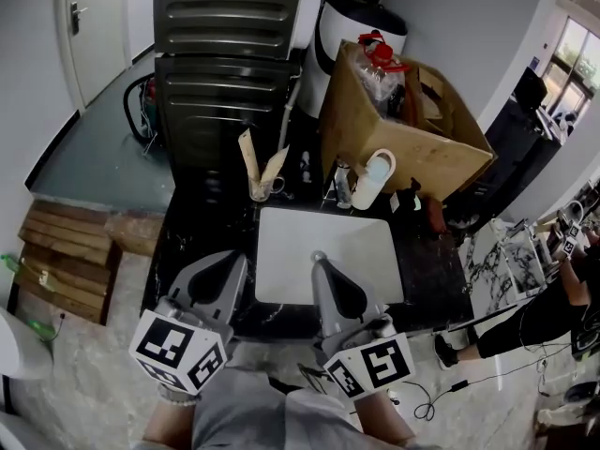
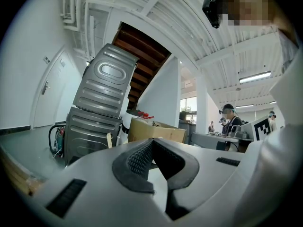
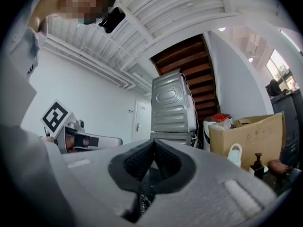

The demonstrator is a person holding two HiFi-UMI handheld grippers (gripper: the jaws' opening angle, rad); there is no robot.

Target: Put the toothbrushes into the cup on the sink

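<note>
A clear cup (image 1: 262, 188) stands on the dark counter just behind the white sink basin's (image 1: 281, 279) back left corner. Two cream toothbrushes (image 1: 251, 160) stick up out of it, leaning apart. My left gripper (image 1: 238, 257) hovers at the basin's front left edge, shut and empty. My right gripper (image 1: 319, 257) is over the basin's front middle, shut with nothing between its pads. In the left gripper view the jaws (image 2: 152, 142) meet, and one toothbrush (image 2: 108, 140) shows far off. The right gripper view also shows its jaws (image 3: 154, 144) pressed together.
A big cardboard box (image 1: 403, 129) full of stuff stands behind the sink on the right. In front of it are a white jug (image 1: 373, 178) and a dark pump bottle (image 1: 413, 197). Stacked grey washing machines (image 1: 225, 64) rise behind the cup. A person (image 1: 553, 307) stands at far right.
</note>
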